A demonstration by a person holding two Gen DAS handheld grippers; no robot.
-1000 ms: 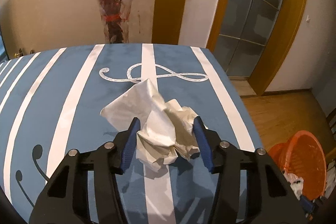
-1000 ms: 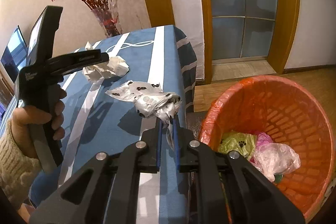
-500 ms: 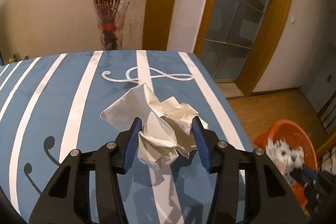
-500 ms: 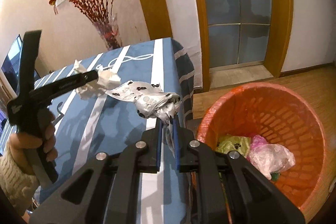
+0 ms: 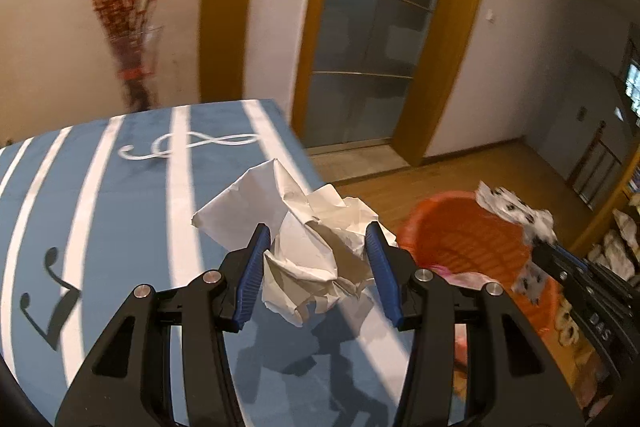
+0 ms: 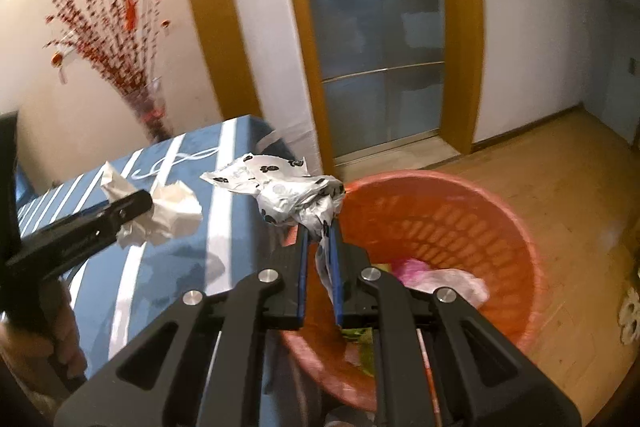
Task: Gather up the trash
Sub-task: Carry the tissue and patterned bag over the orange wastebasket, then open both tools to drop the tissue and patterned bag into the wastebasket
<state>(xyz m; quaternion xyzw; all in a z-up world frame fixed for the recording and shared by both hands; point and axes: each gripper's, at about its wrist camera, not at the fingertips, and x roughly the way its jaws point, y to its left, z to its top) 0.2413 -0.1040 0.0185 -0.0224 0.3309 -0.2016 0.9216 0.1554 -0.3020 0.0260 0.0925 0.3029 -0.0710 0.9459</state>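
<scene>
My left gripper [image 5: 316,239] is shut on a crumpled white paper ball [image 5: 308,227] and holds it above the blue striped table [image 5: 100,227], near its right edge. My right gripper [image 6: 318,227] is shut on a white plastic bag with black paw prints [image 6: 280,187] and holds it over the near rim of the orange waste basket [image 6: 460,227]. The basket holds pink, white and green trash. In the right wrist view the paper ball [image 6: 160,211] hangs at the left. In the left wrist view the spotted bag [image 5: 516,215] is over the basket [image 5: 460,239].
A glass vase with red branches [image 5: 136,67] stands at the table's far edge. A glass door with a wooden frame [image 6: 380,47] is behind the basket. Wooden floor [image 6: 560,179] lies to the right. A hand [image 6: 40,339] holds the left gripper.
Both grippers have lifted and swung right toward the basket. The paper ball has left the table top. The spotted bag has moved from above the table edge to above the basket rim.
</scene>
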